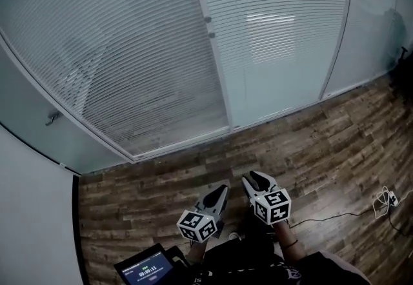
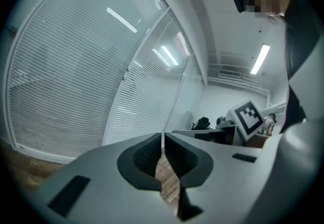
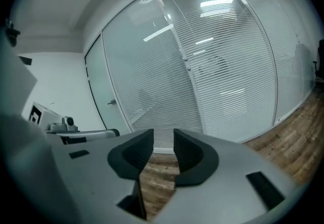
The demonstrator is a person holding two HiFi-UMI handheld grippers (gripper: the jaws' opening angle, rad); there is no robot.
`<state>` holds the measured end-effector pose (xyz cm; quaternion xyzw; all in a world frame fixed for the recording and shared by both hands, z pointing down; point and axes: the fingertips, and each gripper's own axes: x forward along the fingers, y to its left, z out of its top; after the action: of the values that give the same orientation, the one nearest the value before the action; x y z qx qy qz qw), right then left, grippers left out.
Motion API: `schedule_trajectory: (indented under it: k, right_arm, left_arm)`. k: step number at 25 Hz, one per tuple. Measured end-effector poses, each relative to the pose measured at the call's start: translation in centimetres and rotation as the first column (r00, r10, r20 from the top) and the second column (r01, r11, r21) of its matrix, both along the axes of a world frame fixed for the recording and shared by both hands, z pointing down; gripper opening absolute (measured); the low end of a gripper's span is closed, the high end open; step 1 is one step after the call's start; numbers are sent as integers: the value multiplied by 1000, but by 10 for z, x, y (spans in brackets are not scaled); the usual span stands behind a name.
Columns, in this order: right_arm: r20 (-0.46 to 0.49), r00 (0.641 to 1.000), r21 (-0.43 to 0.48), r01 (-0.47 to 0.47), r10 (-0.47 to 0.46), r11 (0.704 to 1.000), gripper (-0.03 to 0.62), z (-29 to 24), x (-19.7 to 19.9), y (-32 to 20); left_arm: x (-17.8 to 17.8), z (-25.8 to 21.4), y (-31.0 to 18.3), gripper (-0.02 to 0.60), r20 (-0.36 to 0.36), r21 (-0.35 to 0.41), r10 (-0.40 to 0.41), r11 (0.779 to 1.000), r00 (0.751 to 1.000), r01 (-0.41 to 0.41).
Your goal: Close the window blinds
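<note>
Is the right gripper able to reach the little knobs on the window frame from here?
Probably not yet. The right gripper is held low near the person, with wood floor between it and the knobs. Nothing blocks the way; stepping closer should do.

An office it was, glass partition walls (image 1: 371, 26) hung with white slatted blinds (image 1: 129, 51), wood-plank floor (image 1: 310, 142), long strip lights (image 2: 259, 59) glowed overhead, a dark desk chair (image 2: 203, 122) stood beyond, a lever door handle (image 1: 53, 118).

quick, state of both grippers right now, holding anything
Left gripper: jaws closed, holding nothing.
Right gripper: jaws open, holding nothing.
</note>
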<state>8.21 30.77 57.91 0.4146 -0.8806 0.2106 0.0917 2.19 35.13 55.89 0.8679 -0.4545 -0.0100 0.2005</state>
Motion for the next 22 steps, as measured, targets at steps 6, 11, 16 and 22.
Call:
schedule_trajectory:
  k: [6,11,16,22]
  right_arm:
    - [13,1000,37,-27,27,999,135,-5,-1,78]
    - [22,998,60,-61,59,996,134,-7,5,124]
    - [12,997,61,-74,73,995,134,-1,17,146]
    - [9,995,69,-97,97,993,134,0,26,161]
  left_arm:
    - [-4,-10,71,6,-1,57,22,998,1000,-22]
    - [3,-8,115,6,7,76,67,995,998,-68]
    - [17,-6,136,6,6,82,96,992,995,-96]
    - [22,-9,142,6,1,99,110,989,994,-110]
